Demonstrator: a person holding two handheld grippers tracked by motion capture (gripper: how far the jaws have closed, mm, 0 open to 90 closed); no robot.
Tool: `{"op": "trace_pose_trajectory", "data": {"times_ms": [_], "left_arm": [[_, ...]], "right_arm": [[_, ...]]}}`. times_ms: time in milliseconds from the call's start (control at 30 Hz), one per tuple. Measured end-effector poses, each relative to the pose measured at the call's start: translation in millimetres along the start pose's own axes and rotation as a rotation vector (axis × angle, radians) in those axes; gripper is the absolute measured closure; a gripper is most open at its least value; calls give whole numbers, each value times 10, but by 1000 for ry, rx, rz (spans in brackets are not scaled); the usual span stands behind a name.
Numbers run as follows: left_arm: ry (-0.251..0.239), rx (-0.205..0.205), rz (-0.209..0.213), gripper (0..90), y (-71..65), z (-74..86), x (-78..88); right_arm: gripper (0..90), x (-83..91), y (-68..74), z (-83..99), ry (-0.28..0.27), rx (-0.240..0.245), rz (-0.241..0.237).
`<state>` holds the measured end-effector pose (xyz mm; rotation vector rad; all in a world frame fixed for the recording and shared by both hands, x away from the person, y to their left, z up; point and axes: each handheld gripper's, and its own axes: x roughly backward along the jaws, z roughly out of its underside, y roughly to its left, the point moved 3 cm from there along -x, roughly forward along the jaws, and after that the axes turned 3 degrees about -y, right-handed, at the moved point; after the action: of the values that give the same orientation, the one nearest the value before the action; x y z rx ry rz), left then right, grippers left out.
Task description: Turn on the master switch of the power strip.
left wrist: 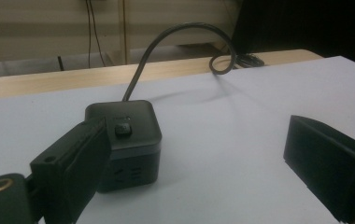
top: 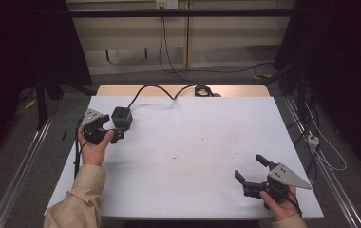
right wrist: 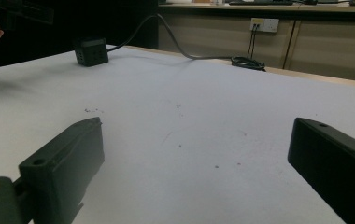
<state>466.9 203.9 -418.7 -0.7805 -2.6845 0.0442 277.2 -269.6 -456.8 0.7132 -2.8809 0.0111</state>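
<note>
Your left gripper (top: 117, 135) sits at the upper left of the high view, jaws spread wide, one jaw just beside the black cube socket (top: 121, 117) on the white counter (top: 193, 142). The cube's cable (top: 159, 89) loops away toward the counter's far edge. Your right gripper (top: 251, 170) rests at the lower right, jaws released, holding nothing.

Power cube (top: 121, 117) just beyond left tool (top: 112, 134)
</note>
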Motion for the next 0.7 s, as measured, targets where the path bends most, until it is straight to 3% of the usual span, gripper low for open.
{"op": "trace_pose_trajectory", "data": {"times_ms": [167,300,333,400,700], "left_arm": [[10,-28,-2,76,-4,-66,-25],[1,-14,4,87,-18,-92,-48],[12,-31,3,88,-15,-102,-60],[5,-18,8,93,-30,-113,-81],[19,-36,3,119,-24,-158,-126]], "right_arm": [[31,4,-2,-1,-1,-2,1],[31,7,-1,-2,-2,-1,0],[31,6,0,-2,-2,-1,0],[31,6,0,-2,-2,-2,0],[32,7,0,-2,-3,-1,0]]}}
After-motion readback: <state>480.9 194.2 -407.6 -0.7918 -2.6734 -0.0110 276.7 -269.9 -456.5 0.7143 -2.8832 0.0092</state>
